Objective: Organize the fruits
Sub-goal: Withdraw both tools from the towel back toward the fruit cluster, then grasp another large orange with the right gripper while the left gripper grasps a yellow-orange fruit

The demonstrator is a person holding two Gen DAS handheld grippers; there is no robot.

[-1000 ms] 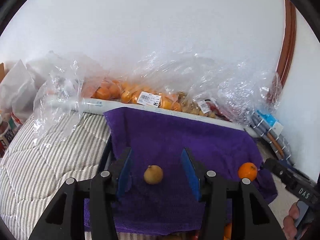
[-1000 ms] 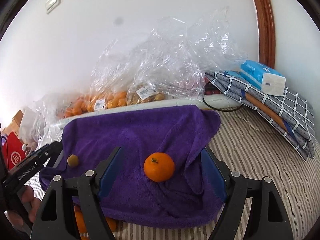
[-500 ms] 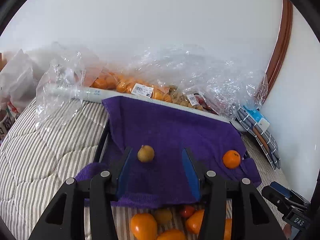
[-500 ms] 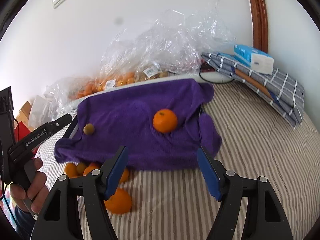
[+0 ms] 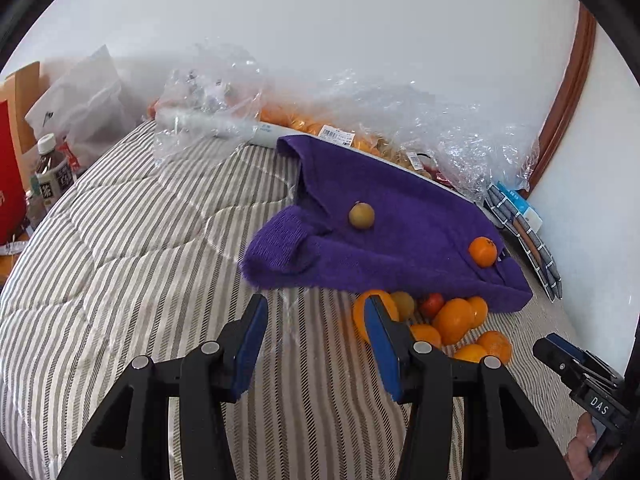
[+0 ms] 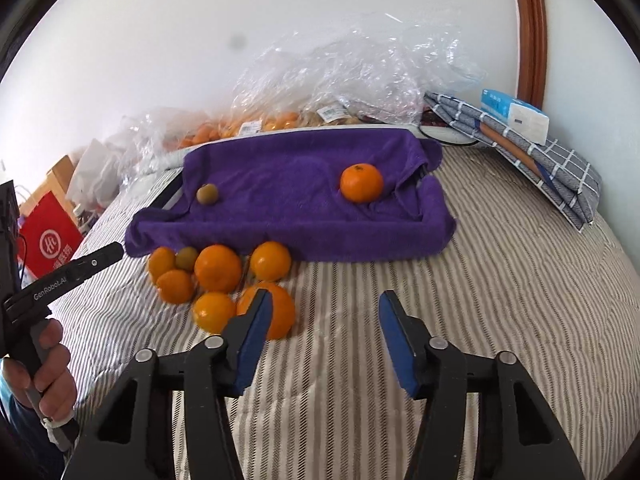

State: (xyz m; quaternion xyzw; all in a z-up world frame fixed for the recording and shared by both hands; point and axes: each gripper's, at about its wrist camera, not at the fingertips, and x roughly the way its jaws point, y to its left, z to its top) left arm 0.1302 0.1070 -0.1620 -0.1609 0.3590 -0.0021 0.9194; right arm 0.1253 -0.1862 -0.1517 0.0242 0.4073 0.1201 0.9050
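Left gripper [image 5: 314, 338]: jaws spread, empty, above the striped quilt [image 5: 120, 260].
Right gripper [image 6: 322, 334]: jaws spread, empty.
Purple towel [image 6: 288, 208]: bears a tangerine [image 6: 361, 182] right, a small brownish-green fruit [image 6: 207, 193] left.
Loose fruit pile [image 6: 218, 280]: on the quilt, at the towel's near-left edge.

Both views are aimed forward between spread jaws, low over the striped bedding [image 5: 120, 240]; the purple towel [image 5: 400, 216] [image 6: 288, 176] ahead is shared.

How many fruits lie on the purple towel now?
2: a small brownish fruit toward its left side, and an orange toward its right. On the purple towel, folds could hide nothing else visible.
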